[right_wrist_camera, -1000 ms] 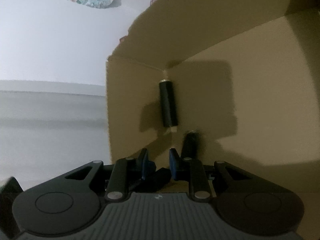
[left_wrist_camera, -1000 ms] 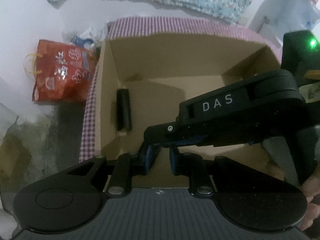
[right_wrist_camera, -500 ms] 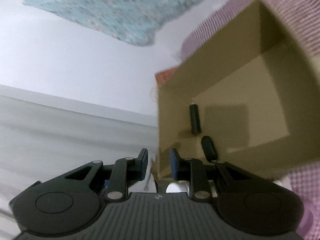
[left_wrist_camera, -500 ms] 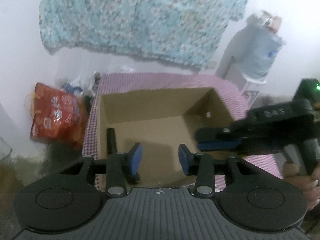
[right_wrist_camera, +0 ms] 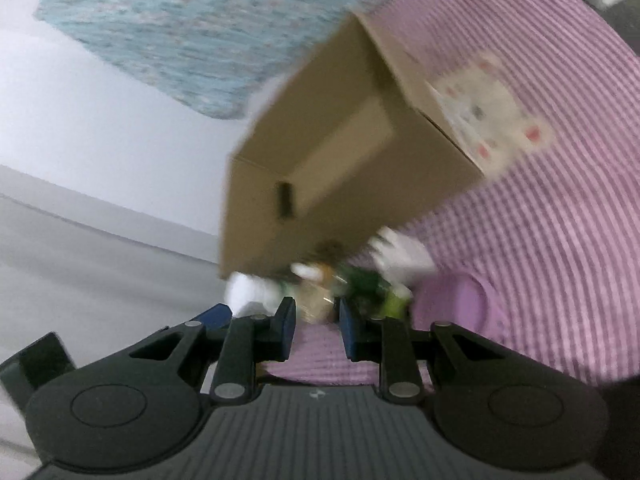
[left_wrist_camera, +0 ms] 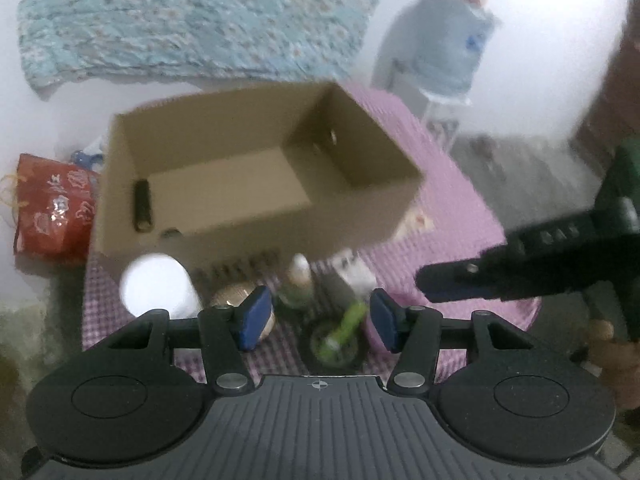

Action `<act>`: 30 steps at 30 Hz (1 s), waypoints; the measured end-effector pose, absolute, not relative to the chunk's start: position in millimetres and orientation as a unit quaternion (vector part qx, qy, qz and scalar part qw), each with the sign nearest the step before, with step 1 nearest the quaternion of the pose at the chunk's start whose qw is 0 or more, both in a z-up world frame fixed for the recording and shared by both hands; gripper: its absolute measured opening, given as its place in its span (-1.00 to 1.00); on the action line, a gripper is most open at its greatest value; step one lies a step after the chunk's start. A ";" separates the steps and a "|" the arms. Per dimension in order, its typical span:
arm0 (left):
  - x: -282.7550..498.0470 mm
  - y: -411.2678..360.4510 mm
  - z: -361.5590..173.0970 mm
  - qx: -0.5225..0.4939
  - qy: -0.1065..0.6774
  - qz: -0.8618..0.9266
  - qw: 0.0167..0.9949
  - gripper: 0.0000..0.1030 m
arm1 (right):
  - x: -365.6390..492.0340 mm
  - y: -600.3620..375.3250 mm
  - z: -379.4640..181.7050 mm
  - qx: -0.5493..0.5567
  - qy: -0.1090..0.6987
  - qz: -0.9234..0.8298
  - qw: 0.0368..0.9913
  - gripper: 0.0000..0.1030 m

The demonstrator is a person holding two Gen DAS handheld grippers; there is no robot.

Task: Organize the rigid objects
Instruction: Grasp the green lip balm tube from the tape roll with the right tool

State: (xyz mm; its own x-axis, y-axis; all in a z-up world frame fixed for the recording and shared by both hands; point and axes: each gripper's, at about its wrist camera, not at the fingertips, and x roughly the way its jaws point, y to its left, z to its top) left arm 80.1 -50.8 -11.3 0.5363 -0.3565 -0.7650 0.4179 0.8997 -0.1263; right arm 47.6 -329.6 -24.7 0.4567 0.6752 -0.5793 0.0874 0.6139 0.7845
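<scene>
**Both jaws empty over the clutter; box holds two items**

Left gripper (left_wrist_camera: 318,318): jaws released and opening, nothing between the pads. Directly ahead of the gap lies a green tool (left_wrist_camera: 345,326) across a dark round dish (left_wrist_camera: 334,346). A small bottle (left_wrist_camera: 300,284) stands just beyond the gap, toward the left pad. A gold-toned round item (left_wrist_camera: 234,300) sits at the left pad, partly hidden by it. A white cylinder (left_wrist_camera: 158,290) stands further out to the left.

Right gripper (right_wrist_camera: 316,330): jaws narrowly parted, gripping nothing; the checked cloth of the worktop (right_wrist_camera: 560,260) shows through the gap. The same cluster lies just ahead, blurred.

Cardboard box (left_wrist_camera: 248,184): well beyond the left jaws, open top. A black cylinder (left_wrist_camera: 142,204) lies against its left wall; a second dark item (left_wrist_camera: 172,233) shows at the near wall.

Risks, as judged:
- The remaining items are packed close. A jaw closing on one could knock the upright bottle over or roll the green tool off its dish.
- Both grippers face the same cluster, so they could collide.
- Both views are smeared; a grasp aimed now could land off-centre.
- Some items sit against the box's near wall, leaving little room for a pad behind them.
</scene>
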 end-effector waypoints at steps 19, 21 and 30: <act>106.7 -82.7 -93.9 0.063 0.491 -0.244 0.834 -0.55 | 67.3 -307.2 -88.7 0.403 0.534 0.126 0.733 -0.49; 108.1 -83.5 -96.0 0.064 0.492 -0.245 0.833 -0.58 | 68.9 -306.4 -91.7 0.402 0.537 0.123 0.731 -0.49; 111.6 -90.9 -104.2 0.078 0.494 -0.251 0.829 -0.58 | 77.1 -298.7 -102.1 0.407 0.542 0.119 0.725 -0.49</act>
State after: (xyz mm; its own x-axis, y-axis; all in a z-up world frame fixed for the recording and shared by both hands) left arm 111.6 -90.9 -104.2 0.3865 -0.3384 -0.8580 0.4924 0.8623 -0.1183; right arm 77.1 -298.7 -102.1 0.3835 0.6145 -0.6894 0.2692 0.6397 0.7200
